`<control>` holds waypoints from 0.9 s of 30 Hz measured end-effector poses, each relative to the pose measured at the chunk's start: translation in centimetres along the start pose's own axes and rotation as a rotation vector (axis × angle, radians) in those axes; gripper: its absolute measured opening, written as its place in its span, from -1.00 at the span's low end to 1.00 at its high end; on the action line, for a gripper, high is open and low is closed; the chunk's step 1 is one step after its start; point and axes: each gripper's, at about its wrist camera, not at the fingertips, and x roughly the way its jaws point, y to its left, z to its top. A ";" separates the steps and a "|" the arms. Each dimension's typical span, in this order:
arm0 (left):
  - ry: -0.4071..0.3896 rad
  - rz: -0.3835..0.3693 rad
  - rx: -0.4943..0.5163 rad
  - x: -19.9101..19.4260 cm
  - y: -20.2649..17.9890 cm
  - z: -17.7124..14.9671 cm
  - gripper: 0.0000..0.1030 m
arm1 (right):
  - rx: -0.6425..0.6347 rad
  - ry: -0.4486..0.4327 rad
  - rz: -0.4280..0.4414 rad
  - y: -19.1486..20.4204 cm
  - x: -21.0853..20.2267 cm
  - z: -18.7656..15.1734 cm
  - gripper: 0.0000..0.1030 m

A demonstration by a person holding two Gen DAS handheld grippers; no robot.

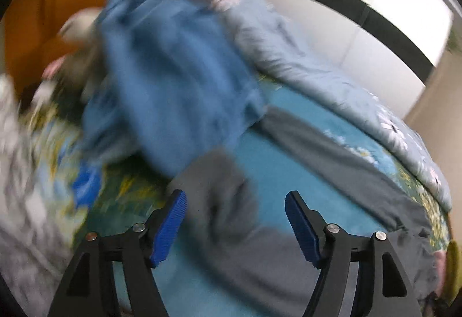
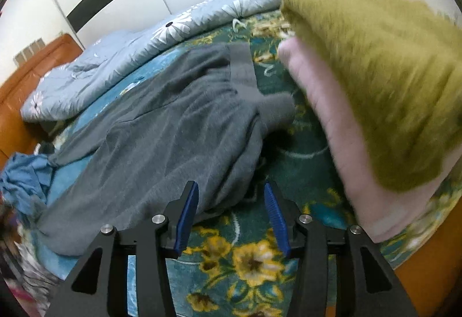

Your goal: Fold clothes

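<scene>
We are hovering both grippers, left gripper (image 1: 235,226) and right gripper (image 2: 231,218), jaws wide apart and empty, over the grey garment (image 2: 161,137) ahead on the bed (image 2: 260,265); we are aiming for hem corners, pinching single layers.

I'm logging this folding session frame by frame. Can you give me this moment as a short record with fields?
surface: bed with floral teal sheet
garment in work: grey garment, spread out, unfolded
left gripper: open, over one end of the grey garment, holding nothing
right gripper: open, at the grey garment's edge, holding nothing
other clothes: crumpled blue garment; folded pink and olive stack
bedding: light blue floral quilt pushed to the far side
image quality: left wrist view motion-blurred
</scene>
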 end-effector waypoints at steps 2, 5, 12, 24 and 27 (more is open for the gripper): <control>0.039 -0.008 -0.046 0.7 1.2 -0.9 0.45 | 0.032 0.012 0.035 -0.1 0.9 0.0 -0.04; 0.059 -0.036 -0.074 1.9 1.7 -1.2 0.45 | 0.070 0.025 0.088 0.1 2.0 0.1 -0.04; 0.082 -0.163 -0.217 4.2 4.2 -1.6 0.45 | 0.140 -0.003 0.149 -0.5 2.0 -0.1 -0.04; 0.084 -0.291 -0.519 7.3 8.2 -1.0 -0.77 | 0.104 -0.124 0.172 0.6 -1.0 2.2 -0.73; 0.066 -0.311 -0.555 7.0 8.3 -1.0 -0.82 | 0.089 -0.151 0.182 1.0 -1.6 2.9 -0.74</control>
